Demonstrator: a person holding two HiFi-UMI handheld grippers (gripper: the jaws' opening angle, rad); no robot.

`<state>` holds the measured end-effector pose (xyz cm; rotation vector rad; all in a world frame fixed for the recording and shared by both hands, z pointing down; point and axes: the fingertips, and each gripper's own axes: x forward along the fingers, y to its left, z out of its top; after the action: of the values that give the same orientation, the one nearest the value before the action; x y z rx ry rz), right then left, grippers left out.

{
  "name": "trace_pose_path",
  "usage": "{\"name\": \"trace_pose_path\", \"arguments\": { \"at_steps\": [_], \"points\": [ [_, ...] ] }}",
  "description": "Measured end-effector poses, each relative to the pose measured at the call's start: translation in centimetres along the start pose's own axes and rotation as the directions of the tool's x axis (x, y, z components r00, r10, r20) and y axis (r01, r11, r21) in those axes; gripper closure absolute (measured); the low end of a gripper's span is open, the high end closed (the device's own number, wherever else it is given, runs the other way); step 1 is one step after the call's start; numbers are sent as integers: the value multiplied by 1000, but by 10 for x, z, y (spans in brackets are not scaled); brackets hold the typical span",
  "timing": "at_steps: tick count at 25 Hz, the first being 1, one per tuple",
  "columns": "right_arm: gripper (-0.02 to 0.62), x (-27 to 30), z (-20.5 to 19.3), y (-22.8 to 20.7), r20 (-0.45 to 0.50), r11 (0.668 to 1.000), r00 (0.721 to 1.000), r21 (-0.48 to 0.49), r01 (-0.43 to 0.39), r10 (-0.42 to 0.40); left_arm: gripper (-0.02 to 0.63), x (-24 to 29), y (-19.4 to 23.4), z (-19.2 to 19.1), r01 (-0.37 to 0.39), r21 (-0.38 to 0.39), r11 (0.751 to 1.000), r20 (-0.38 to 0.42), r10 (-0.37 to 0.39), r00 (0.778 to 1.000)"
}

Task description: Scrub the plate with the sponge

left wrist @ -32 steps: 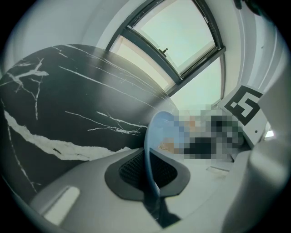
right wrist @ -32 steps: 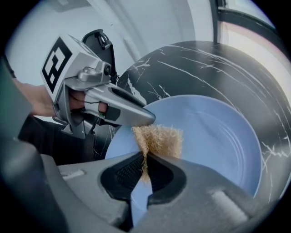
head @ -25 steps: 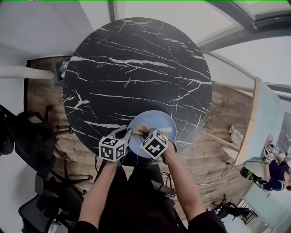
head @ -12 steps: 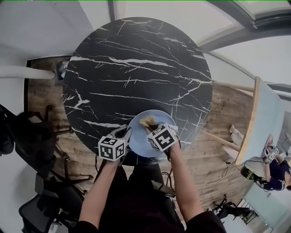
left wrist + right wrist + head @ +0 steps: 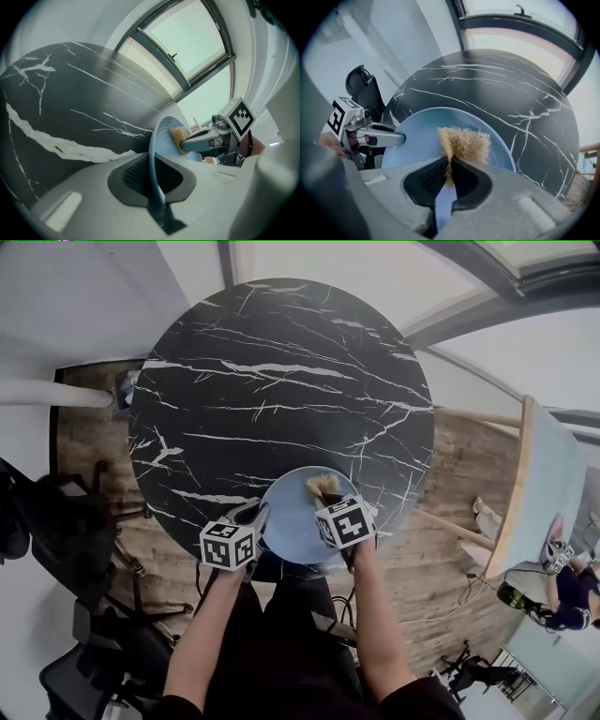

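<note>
A: Where do we stand?
B: The plate (image 5: 292,507) sits at the near edge of the table (image 5: 281,381), with its near rim out past the edge toward us. Our left gripper (image 5: 152,178) is clamped on that rim, one pad on each face. Our right gripper (image 5: 449,177) pinches the sponge (image 5: 465,143) by a thin fold. The rest of the sponge fans out on the far right part of the plate.
A: So we're mid-scrub. What makes it a good one?
B: A firm left hold, we'd say. The rim is thin and smooth, so a sideways drag from the sponge may pivot the plate in that pinch. We should press down through the sponge more than across.
A: And coverage?
B: The sponge is by the far rim. We can make out no dirt, so we'd work in overlapping passes toward the left jaws and stop short of them.
A: Any worry about the sponge?
B: Only a narrow bit is between the jaws. A hard push could pull it free, so we go steady, with the gripper steep over the plate.
A: Is the plate flat on the table?
B: We cannot tell whether it is lifted or tilted a little.
</note>
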<state>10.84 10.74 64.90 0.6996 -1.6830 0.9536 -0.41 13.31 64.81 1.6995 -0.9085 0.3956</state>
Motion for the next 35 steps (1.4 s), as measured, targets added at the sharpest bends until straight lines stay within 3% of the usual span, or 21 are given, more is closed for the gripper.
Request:
{"name": "trace_pose_path", "arguments": {
  "at_steps": [5,10,13,15,18,23,28,35],
  "points": [
    [574,-8,-12,-21,2,996,997,38,81,-81,586,-1,-1,-2,-2,-5,1000,2,2,1000],
    [574,-15,-21,-40,-7,976,977,-43,215,-215,586,-1,0,-1,-9,-2,1000,7,9,1000],
    [574,-17,-23,-39,10,965,968,-78,249,-249,586,-1,0,-3,-10,-14,1000,9,10,1000],
    [574,-24,-19,-28,56,975,976,-55,215,-212,584,-1,0,-4,-4,-38,999,14,4,1000],
    [574,-32,-15,3,134,996,987,0,88,-87,588,-1,3,-4,-5,-55,998,21,7,1000],
    [574,-25,-26,58,144,997,989,-78,-22,33,584,-1,-1,-3,-18,-28,999,24,19,1000],
    [574,-7,-40,112,70,983,987,-128,-135,145,584,-2,0,-3,-24,-33,999,29,25,999],
    [574,19,-53,140,-3,964,984,-197,-177,180,585,-1,0,-3,-25,-31,999,28,26,999]
  ]
}}
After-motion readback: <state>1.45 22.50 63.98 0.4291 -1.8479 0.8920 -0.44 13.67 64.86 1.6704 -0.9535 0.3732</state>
